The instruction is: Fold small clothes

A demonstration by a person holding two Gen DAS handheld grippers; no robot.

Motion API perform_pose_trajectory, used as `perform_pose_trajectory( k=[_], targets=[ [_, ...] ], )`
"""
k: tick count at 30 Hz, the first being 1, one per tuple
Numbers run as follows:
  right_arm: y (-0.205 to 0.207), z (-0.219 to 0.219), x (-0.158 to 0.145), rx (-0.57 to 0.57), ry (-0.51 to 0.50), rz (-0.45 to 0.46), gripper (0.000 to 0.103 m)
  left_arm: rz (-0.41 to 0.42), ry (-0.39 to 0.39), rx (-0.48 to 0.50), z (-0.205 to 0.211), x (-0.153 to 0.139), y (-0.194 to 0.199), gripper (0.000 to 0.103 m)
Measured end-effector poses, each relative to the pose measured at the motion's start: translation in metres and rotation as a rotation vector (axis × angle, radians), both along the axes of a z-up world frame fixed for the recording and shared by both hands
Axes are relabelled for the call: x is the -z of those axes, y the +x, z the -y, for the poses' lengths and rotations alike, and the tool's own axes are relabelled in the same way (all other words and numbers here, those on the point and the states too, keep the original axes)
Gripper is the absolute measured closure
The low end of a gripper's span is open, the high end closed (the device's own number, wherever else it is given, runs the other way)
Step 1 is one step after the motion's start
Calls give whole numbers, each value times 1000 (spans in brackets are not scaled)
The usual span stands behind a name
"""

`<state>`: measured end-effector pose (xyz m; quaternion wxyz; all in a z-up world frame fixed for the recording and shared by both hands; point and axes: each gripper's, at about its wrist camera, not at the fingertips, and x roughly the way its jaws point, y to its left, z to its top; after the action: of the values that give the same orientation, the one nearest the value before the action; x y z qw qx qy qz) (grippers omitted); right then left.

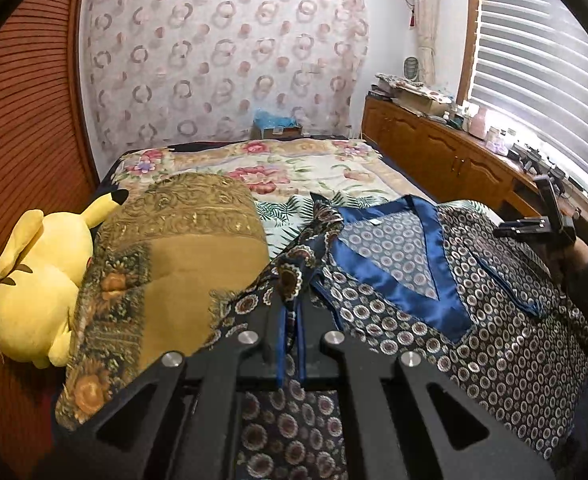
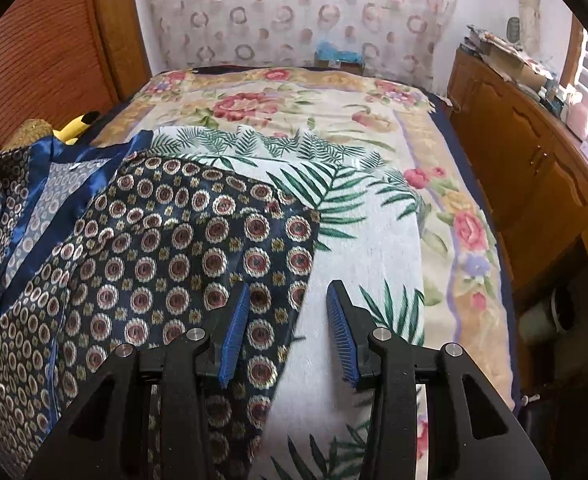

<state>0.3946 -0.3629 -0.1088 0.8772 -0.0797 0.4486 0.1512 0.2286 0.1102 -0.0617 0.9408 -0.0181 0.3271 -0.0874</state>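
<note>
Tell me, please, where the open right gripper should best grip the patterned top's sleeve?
Probably the sleeve edge lying flat between the right gripper fingers; come down from above, one finger over cloth, one over the leaf blanket, then pinch.

A bed (image 2: pixel 469 280) under a floral blanket carries a patterned shirt (image 2: pixel 166 248), a plush (image 1: pixel 34 280) and a cushion (image 1: pixel 174 248).

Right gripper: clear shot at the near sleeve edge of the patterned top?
Probably yes. The right gripper stands open directly over the edge of the patterned top, where it meets the fern-print blanket. Nothing lies between the pads and the fabric. The left gripper is shut on the far side.
</note>
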Motion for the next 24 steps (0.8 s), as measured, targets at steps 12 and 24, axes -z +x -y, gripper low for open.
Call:
perform_pose_trajectory(
  k=[12,24],
  targets=[
    [-57,-30,-41,-135,117,97,101,62,-29,-7,8,-13,-54,102],
    [-174,-15,-73,-129,195,193,102,93,-82,-53,2,3,-147,102]
  ],
)
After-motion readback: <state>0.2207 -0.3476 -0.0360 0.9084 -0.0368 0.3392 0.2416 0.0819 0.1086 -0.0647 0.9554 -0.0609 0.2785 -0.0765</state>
